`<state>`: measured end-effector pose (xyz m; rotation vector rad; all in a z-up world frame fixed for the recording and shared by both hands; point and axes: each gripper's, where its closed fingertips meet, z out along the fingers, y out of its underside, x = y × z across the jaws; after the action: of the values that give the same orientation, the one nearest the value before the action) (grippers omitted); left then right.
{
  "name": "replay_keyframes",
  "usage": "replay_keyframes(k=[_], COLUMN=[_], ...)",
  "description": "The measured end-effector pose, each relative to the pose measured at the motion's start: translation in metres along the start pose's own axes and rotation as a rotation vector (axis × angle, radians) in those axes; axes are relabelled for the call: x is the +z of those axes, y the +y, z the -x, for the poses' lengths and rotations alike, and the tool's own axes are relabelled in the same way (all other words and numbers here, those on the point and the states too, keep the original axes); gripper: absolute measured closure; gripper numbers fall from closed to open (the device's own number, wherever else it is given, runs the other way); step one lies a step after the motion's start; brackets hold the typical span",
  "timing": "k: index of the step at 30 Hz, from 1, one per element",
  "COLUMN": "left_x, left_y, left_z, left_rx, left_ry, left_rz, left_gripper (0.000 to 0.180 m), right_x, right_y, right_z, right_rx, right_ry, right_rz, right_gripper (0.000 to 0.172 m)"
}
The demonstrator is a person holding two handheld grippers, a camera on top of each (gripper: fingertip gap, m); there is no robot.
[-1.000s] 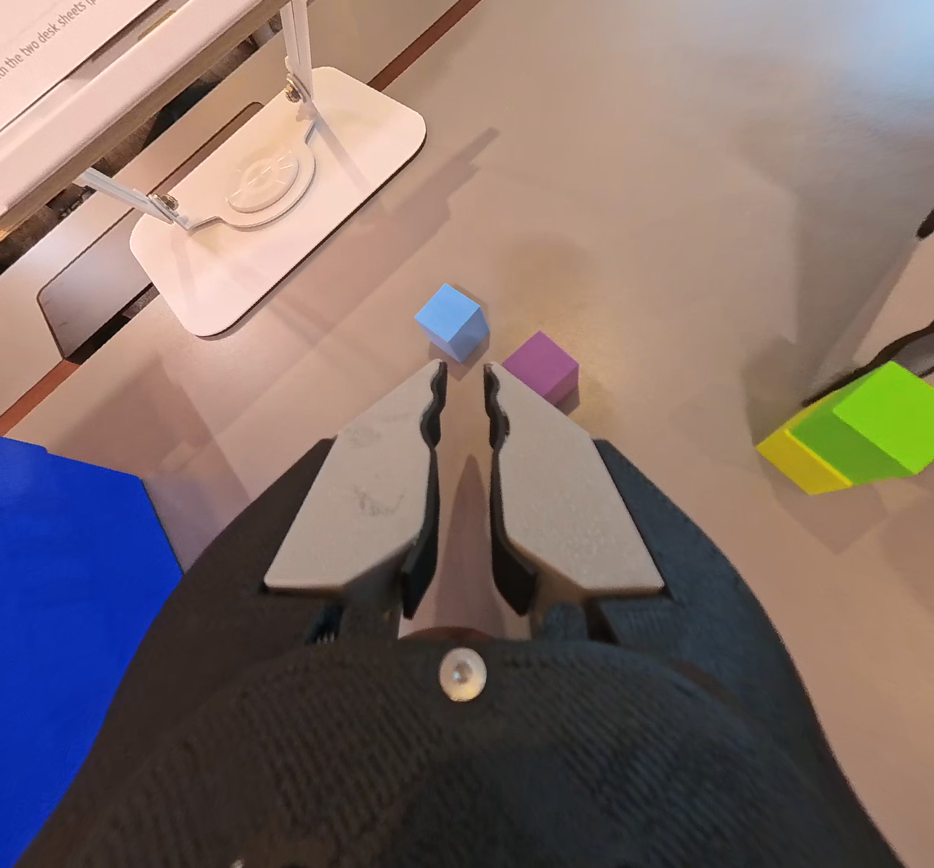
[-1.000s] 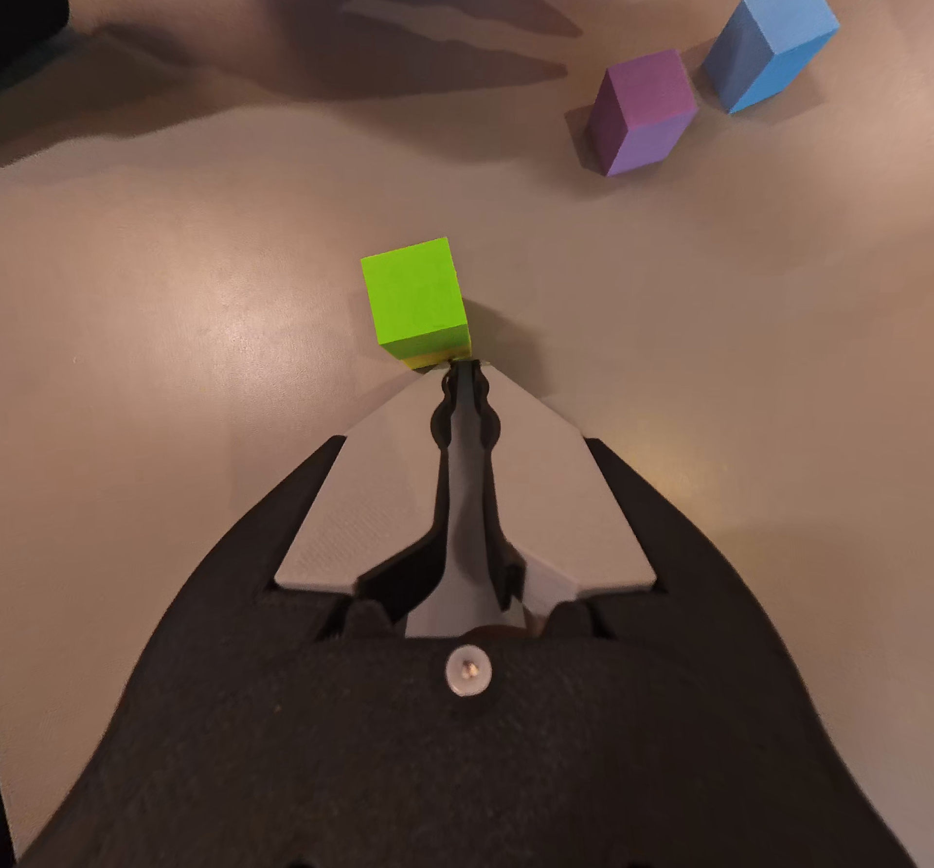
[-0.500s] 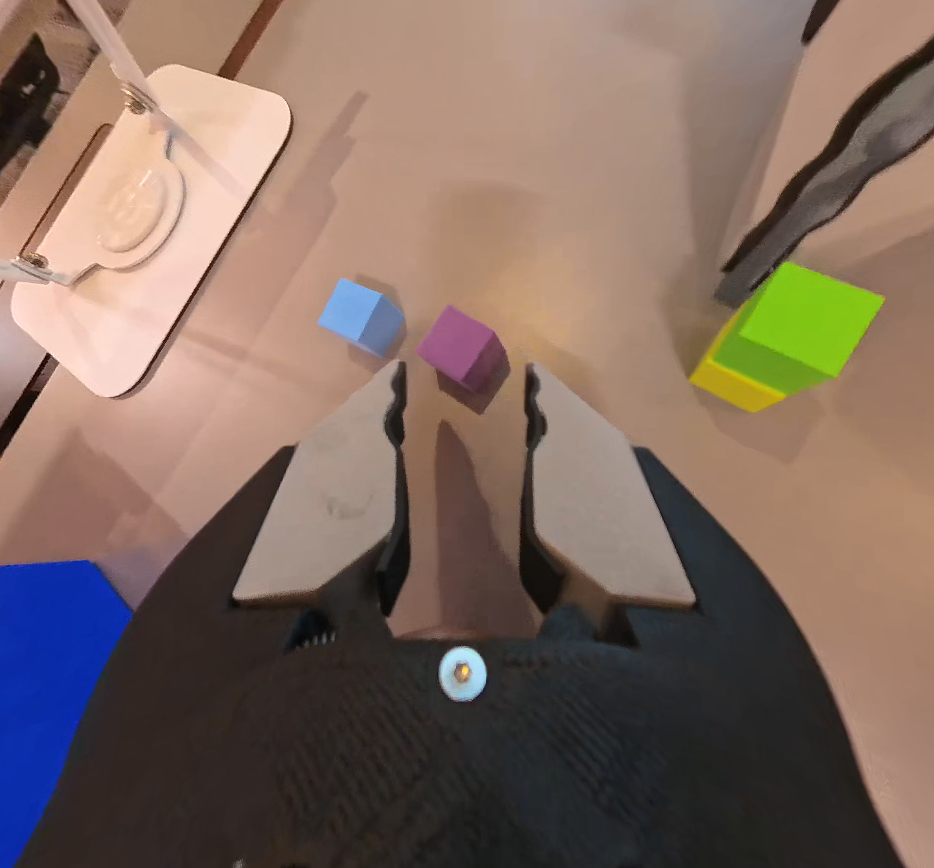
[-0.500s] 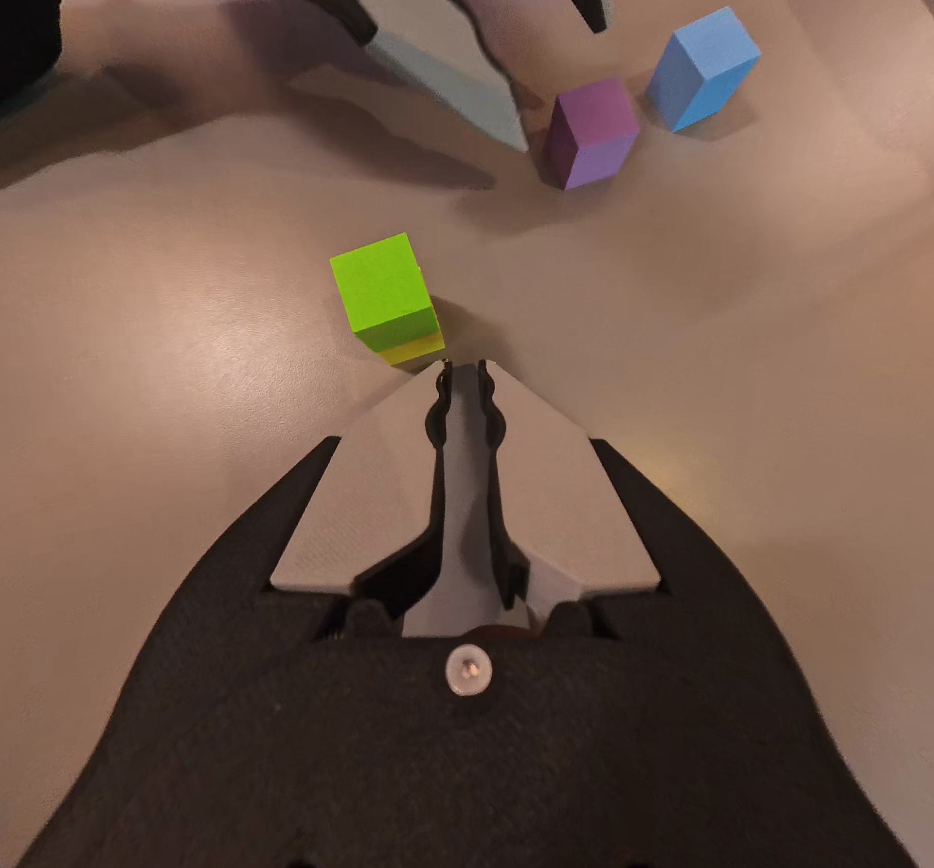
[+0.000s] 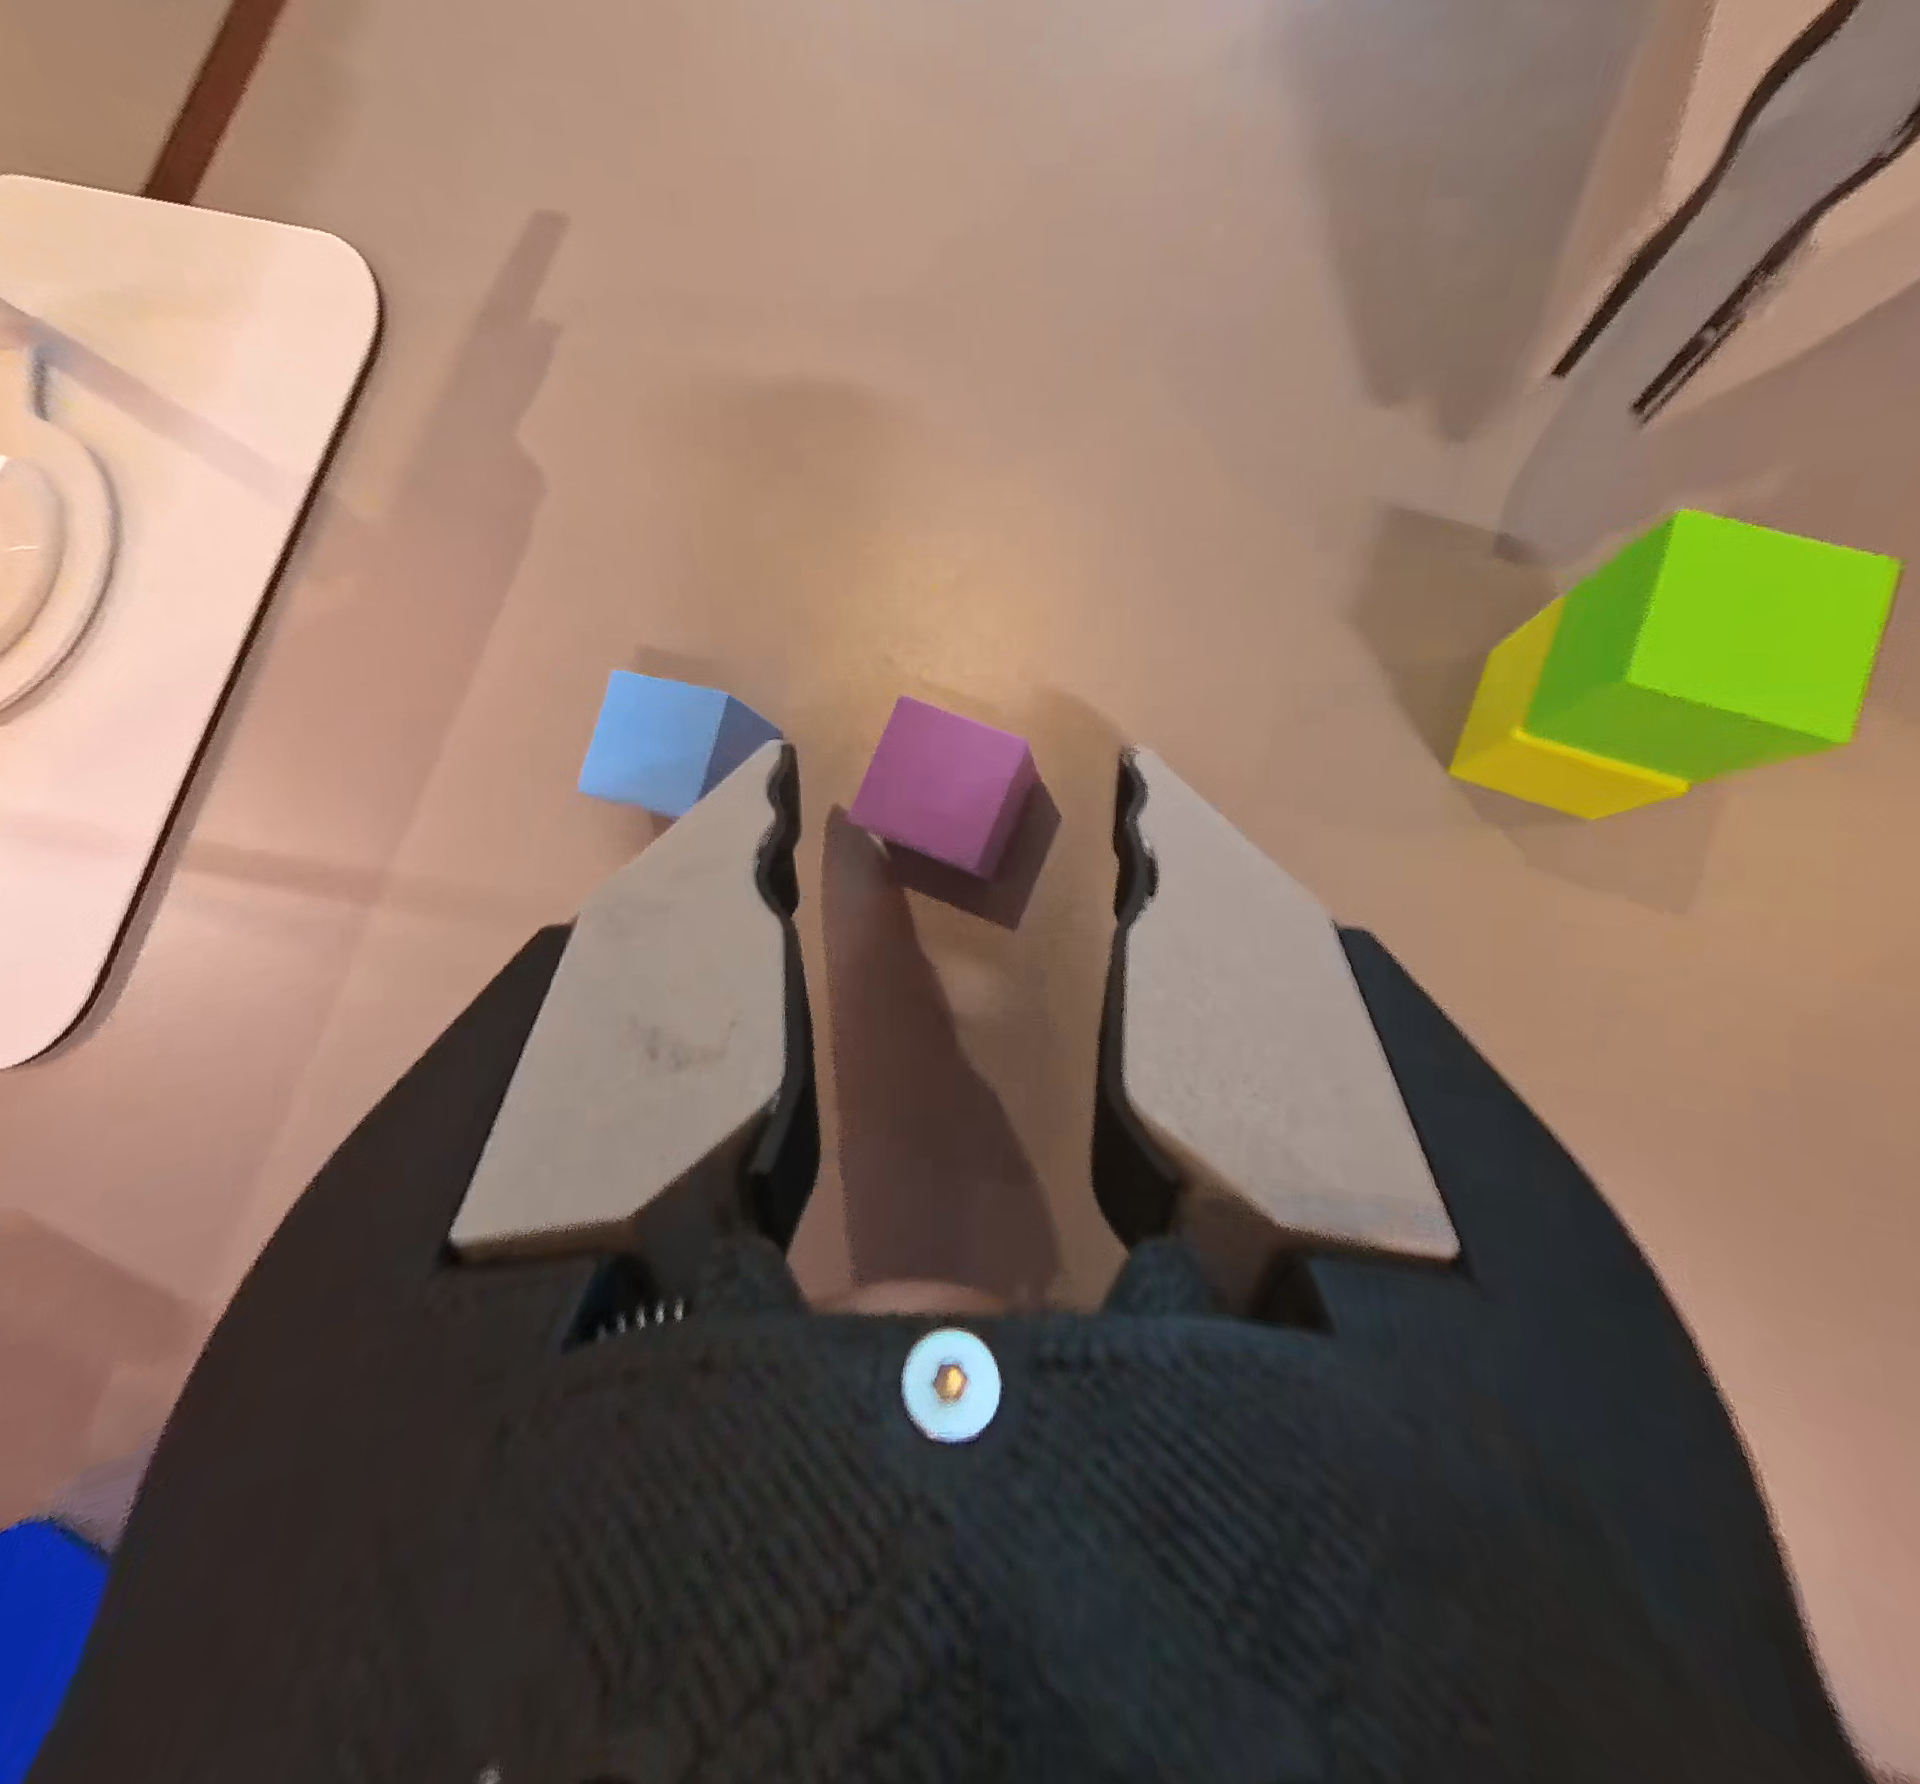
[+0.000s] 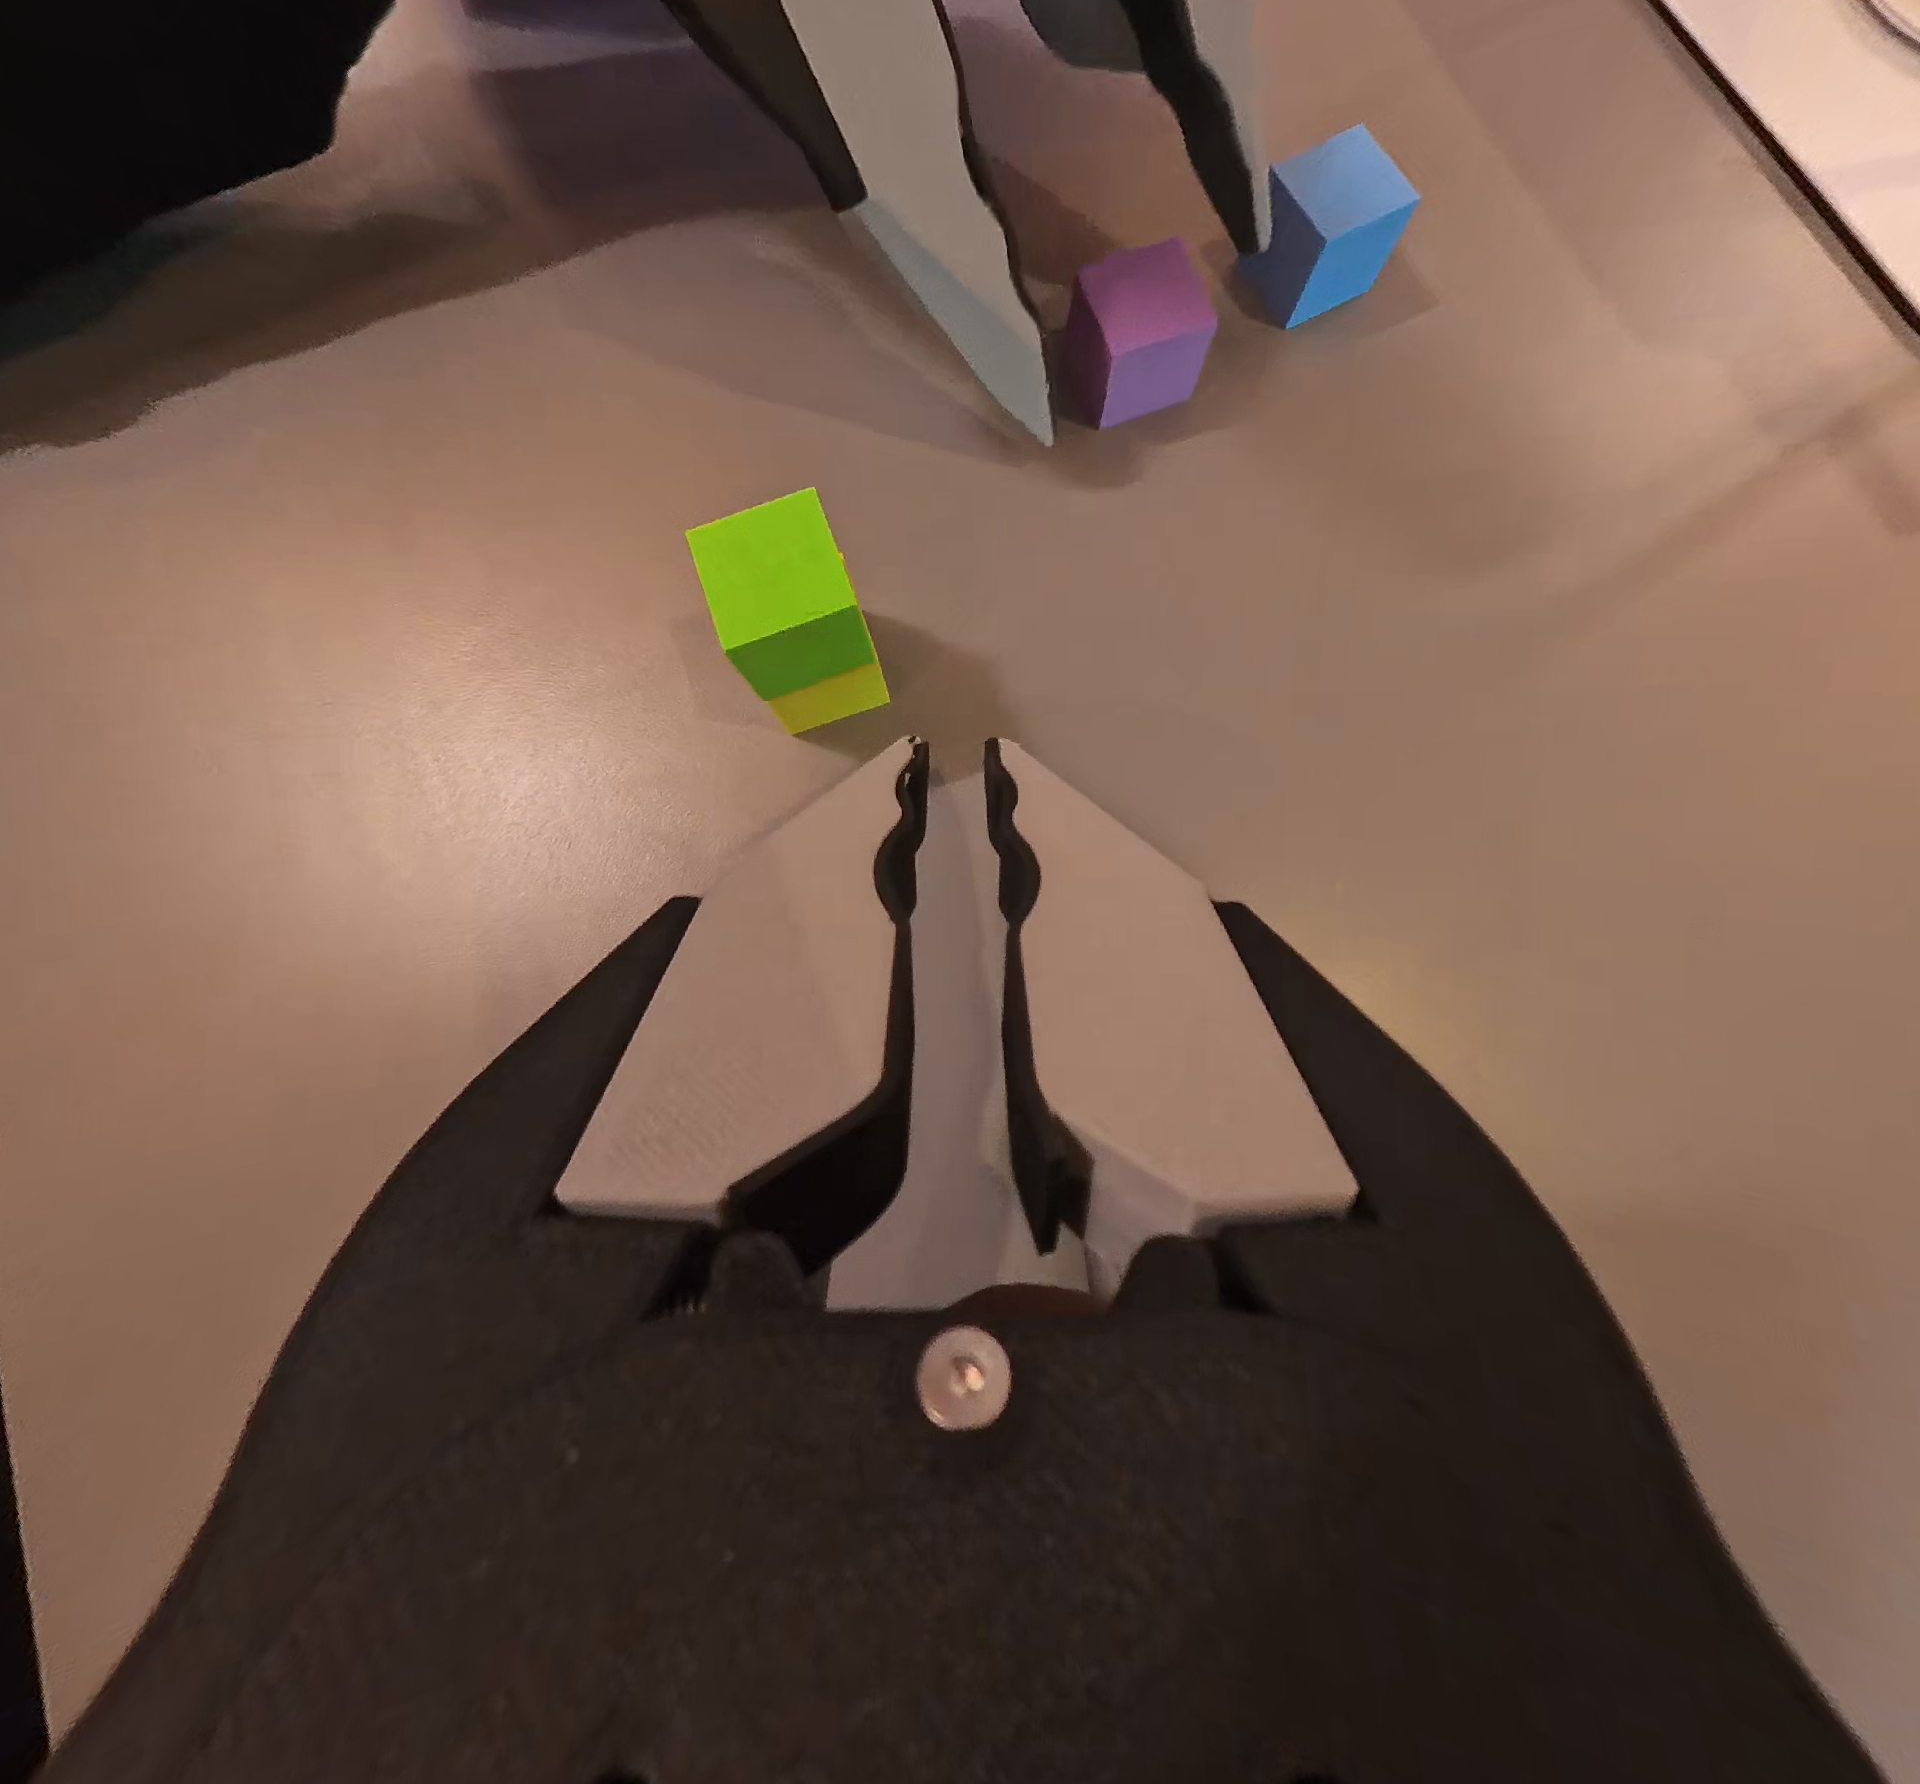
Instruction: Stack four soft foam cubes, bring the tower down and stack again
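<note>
A purple cube (image 5: 940, 784) sits on the tan table between the fingertips of my left gripper (image 5: 958, 763), which is open; there is a gap on both sides of the cube. The right wrist view shows the same: its fingers (image 6: 935, 176) straddle the purple cube (image 6: 1143, 337). A light blue cube (image 5: 649, 742) lies just left of my left finger, also seen in the right wrist view (image 6: 1340, 217). A green cube (image 6: 774, 565) is stacked on a yellow cube (image 6: 836, 700). My right gripper (image 6: 954, 752) hovers just behind this stack, its fingers slightly apart with nothing between them.
A white stand base (image 5: 156, 539) lies at the left, near the table's brown edge strip (image 5: 239, 41). A dark blue object (image 5: 42, 1630) is at the lower left. The green-on-yellow stack (image 5: 1745, 633) stands to the right of the left gripper. Between my right fingertips and the green-on-yellow stack (image 5: 1745, 633) there is roughly 4 centimeters. It turns up in the right wrist view (image 6: 768, 546) as well.
My left gripper opened wide and moved right and down, from between the blue and purple cubes to around the purple one. My right gripper opened slightly and backed away from the stack.
</note>
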<state>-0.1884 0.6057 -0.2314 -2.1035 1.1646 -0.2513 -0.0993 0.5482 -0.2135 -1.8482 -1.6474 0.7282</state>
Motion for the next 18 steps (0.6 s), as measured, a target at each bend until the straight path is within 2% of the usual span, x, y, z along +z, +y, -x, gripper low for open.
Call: replay_keyframes(k=[3,5,12,18], left_x=[0.007,0.008,0.002,-0.036], left_y=[0.005,0.006,0.005,-0.023], left_z=[-0.001,0.0,-0.002,0.011], left_rx=[0.015,0.019,0.056,0.042], left_ry=[0.023,0.017,-0.054,-0.259], left_rz=[0.03,0.026,0.008,-0.149], left_gripper=[0.127,0.145,0.149,0.149], right_x=[-0.002,-0.003,-0.002,-0.014], right_y=[-0.001,-0.002,-0.002,-0.016], right_z=[0.001,0.002,0.001,-0.007], right_rx=[-0.001,-0.004,0.005,0.062], right_ry=[-0.002,-0.004,-0.004,-0.018], right_rz=[-0.008,-0.011,-0.013,-0.128], right_gripper=[0.164,0.164,0.164,0.164])
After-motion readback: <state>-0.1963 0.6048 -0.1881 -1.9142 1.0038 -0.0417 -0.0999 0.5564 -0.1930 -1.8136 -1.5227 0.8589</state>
